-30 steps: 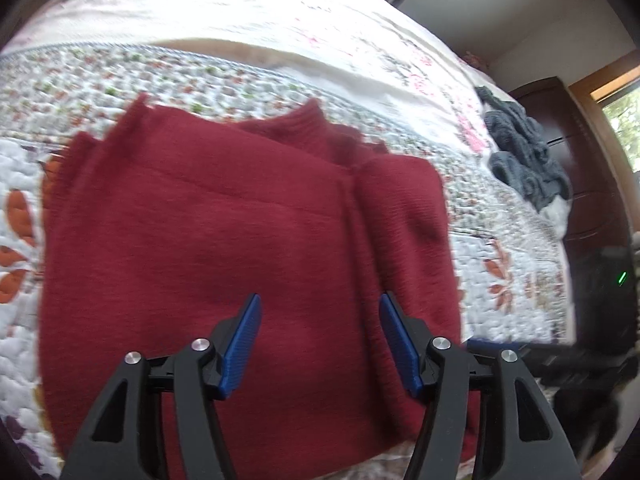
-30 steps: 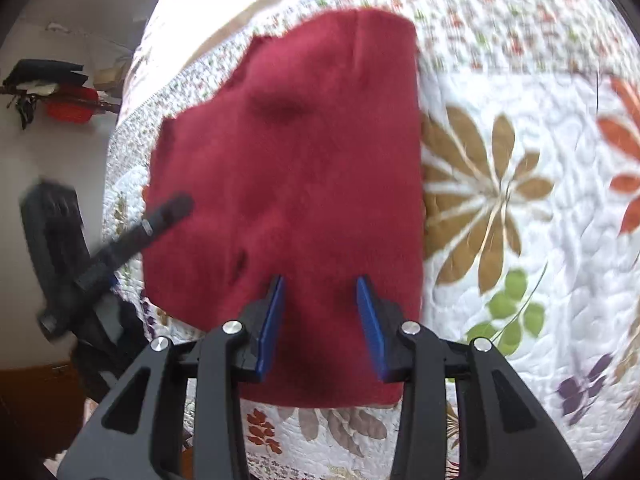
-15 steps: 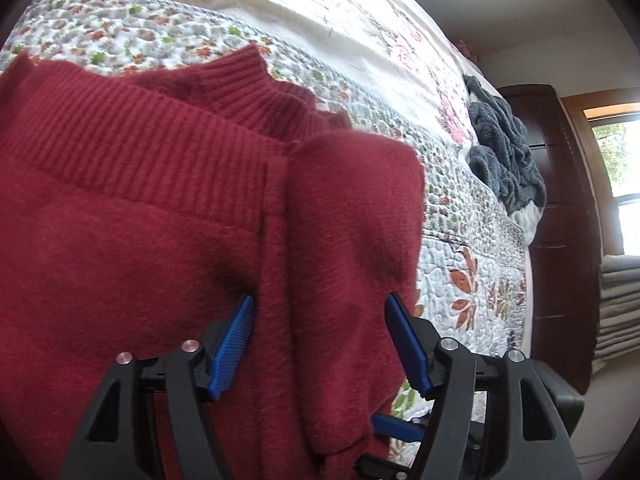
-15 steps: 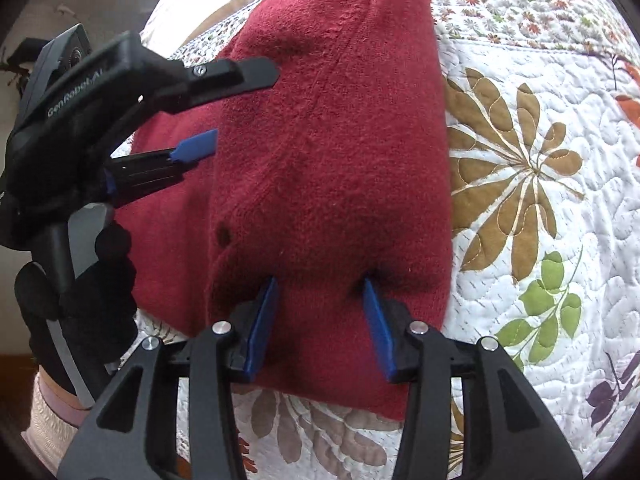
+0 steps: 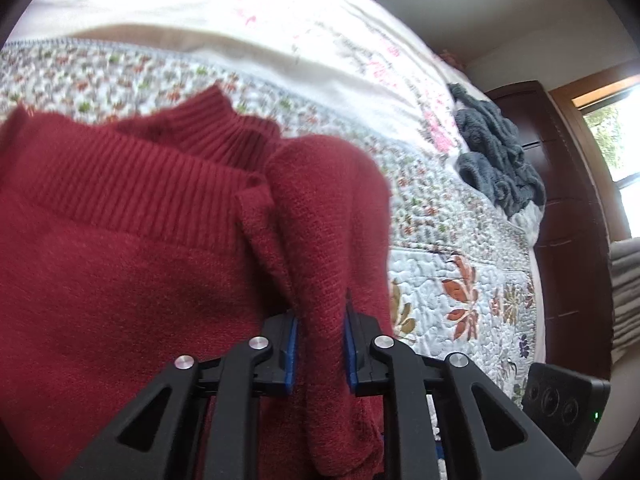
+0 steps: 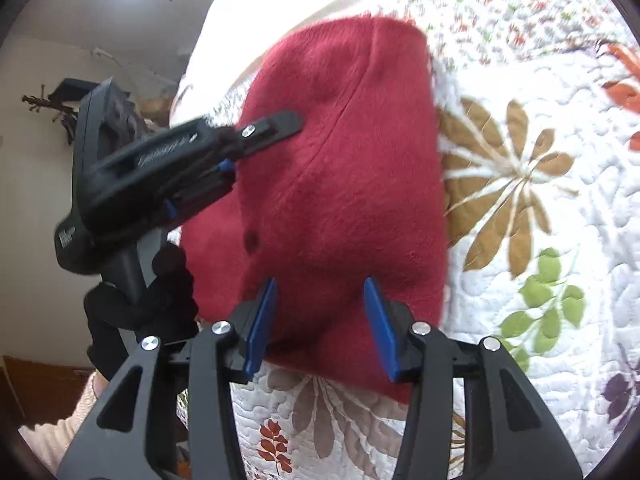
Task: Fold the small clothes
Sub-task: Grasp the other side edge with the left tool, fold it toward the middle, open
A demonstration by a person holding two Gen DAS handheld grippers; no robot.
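A second ago the left tool (image 5: 320, 350) hung open above the red sweater (image 5: 120, 280); now its blue pads have closed on a folded edge of the knit. The right tool (image 6: 320, 320), then narrowly parted over the sweater's near hem, has since spread wider around it.

I am viewing the red sweater (image 6: 344, 184) lying on the floral quilt (image 6: 540, 200), my right gripper (image 6: 322, 320) gaping at its hem, my left gripper (image 6: 240, 148) pinching its far edge.
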